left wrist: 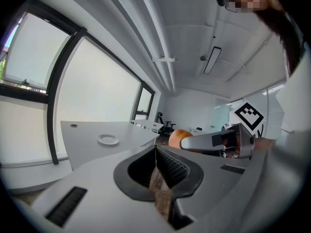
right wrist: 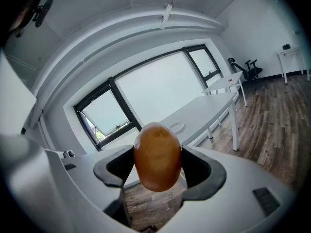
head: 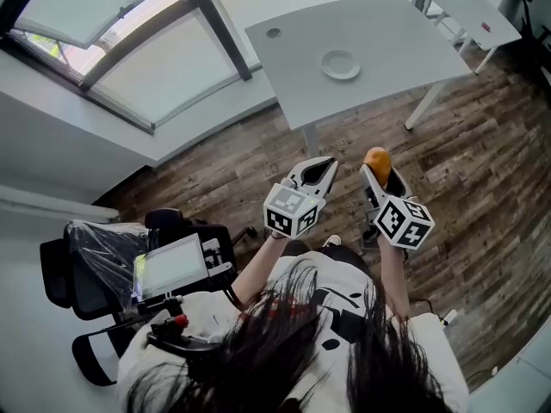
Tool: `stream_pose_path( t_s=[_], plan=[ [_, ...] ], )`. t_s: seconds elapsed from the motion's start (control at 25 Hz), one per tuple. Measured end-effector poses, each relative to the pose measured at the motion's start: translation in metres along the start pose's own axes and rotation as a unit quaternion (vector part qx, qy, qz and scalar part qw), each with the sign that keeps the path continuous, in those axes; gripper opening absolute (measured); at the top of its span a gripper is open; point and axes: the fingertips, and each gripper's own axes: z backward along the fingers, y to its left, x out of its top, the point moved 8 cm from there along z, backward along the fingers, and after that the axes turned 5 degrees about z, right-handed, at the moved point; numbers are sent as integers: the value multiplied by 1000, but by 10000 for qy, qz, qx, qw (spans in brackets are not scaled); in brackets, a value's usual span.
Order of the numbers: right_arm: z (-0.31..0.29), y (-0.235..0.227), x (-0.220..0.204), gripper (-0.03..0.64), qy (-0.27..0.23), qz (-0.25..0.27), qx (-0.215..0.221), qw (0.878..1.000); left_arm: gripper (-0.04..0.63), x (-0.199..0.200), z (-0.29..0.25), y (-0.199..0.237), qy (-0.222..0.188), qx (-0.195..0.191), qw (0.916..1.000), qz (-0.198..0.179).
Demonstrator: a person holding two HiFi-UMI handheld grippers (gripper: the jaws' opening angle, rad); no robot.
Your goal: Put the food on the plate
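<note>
Food, a smooth orange-brown oval, sat pinched in the right gripper's fingers over the floor, well apart from the plate on the tabletop, so a steady squeeze and a low, centred release looked wise; the left gripper's fingers were pressed together, empty.

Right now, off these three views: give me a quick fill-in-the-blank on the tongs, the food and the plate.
1. The left tongs are shut on ____.
2. The plate on the table is ____.
3. The right tongs clamp the potato, which isn't on the ____ yet.
Missing: nothing; empty; plate.
</note>
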Motion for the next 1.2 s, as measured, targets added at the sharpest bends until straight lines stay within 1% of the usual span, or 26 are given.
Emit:
stream_pose_path(
  t_s=[0.16,0.4,0.6,0.96,1.08,1.2],
  plan=[
    [-9,-10,5,304,28,-84,103,9999,6,0,-8,0,98,82,9999,-21],
    [-19,-31,7,304,143,-206,217,9994,6,-3,-29,-5,210,176,9996,43],
    [-37,-42,15,304,171,-259,219,9993,6,3,-51,7,288,143,9995,11],
    [-100,-53,50,304,192,-193,116,9996,6,37,-102,62,226,21,9997,17],
    [-139,-55,65,304,266,-232,38,9994,6,54,-122,93,281,-99,9995,-38],
    [-180,-51,80,304,361,-236,-3,9991,6,71,-140,130,306,-110,9995,1]
  ],
)
